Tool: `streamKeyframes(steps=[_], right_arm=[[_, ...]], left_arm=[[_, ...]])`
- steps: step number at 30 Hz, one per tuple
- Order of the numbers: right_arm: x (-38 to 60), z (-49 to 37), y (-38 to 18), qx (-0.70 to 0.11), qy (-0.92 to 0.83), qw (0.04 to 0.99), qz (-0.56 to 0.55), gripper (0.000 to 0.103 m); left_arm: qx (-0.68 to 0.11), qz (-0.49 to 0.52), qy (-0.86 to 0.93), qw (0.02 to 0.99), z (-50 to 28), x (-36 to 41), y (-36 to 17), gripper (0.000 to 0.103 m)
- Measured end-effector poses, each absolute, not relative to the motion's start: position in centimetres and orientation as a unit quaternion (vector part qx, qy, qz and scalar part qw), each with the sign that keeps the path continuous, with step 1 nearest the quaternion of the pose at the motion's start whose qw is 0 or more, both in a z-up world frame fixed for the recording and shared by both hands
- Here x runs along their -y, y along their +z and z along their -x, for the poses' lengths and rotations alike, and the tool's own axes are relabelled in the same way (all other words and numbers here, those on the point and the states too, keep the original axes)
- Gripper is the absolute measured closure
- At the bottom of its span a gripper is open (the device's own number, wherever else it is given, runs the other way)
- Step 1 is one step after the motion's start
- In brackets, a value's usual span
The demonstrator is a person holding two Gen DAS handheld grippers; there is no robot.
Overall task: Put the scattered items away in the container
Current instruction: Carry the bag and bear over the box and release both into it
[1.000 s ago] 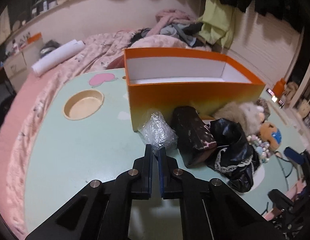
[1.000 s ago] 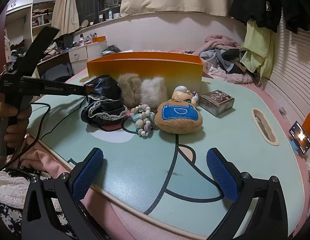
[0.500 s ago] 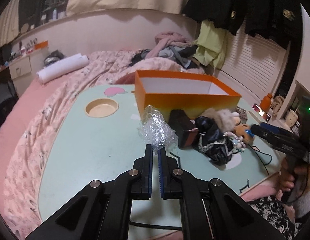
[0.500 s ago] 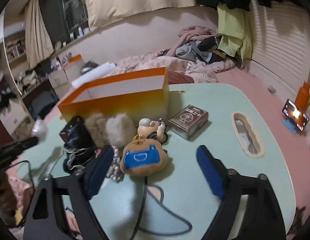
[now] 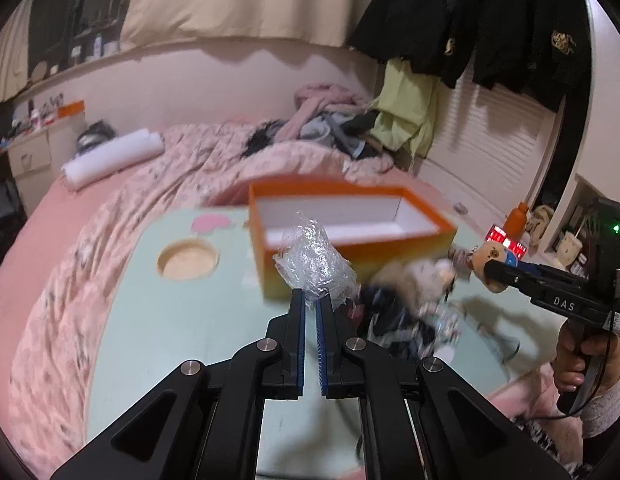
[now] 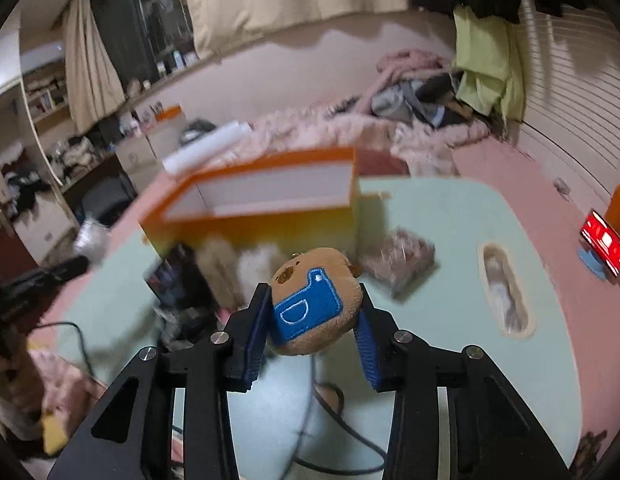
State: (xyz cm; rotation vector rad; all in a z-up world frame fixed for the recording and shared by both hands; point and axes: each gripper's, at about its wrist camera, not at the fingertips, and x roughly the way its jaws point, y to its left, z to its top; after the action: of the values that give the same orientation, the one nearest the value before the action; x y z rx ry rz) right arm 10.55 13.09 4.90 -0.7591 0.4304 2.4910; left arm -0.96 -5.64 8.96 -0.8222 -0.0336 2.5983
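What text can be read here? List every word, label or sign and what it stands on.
"DAS": white letters on the right gripper body, seen from the left wrist.
"D": white stitched letter on the plush toy blue patch.
Small patterned box: print blurred, unreadable.
Red phone screen: unreadable.

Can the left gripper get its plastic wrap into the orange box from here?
Probably yes. The left gripper is shut on the plastic wrap, held above the table, and the orange box sits just ahead with its top open. Nothing stands between them; the plush in the right gripper is off to the side.
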Motion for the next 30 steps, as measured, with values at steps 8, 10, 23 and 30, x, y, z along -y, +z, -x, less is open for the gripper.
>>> streamKeyframes(steps=[8,10,23,30], right_arm=[[-14.1,-3.1,8.6,-0.114,0.923,0.246,0.272,0.062],[-14.8,-1.0,8.4,-0.106,0.919,0.256,0.282,0.059],[-15.0,0.2,7.3,-0.044,0.893,0.332,0.3,0.031],[-13.1,-1.2,8.5,-0.033,0.901,0.323,0.287,0.031]], left_arm=[[-0.026,0.316,0.931,0.181,10.0,0.2,11.0,0.098],[-0.032,0.329,0.929,0.169,12.0,-0.6,10.5,0.097],[-0.034,0.321,0.934,0.151,11.1,-0.3,10.0,0.021],[-0.036,0.318,0.936,0.15,7.3,-0.1,11.0,0.02]])
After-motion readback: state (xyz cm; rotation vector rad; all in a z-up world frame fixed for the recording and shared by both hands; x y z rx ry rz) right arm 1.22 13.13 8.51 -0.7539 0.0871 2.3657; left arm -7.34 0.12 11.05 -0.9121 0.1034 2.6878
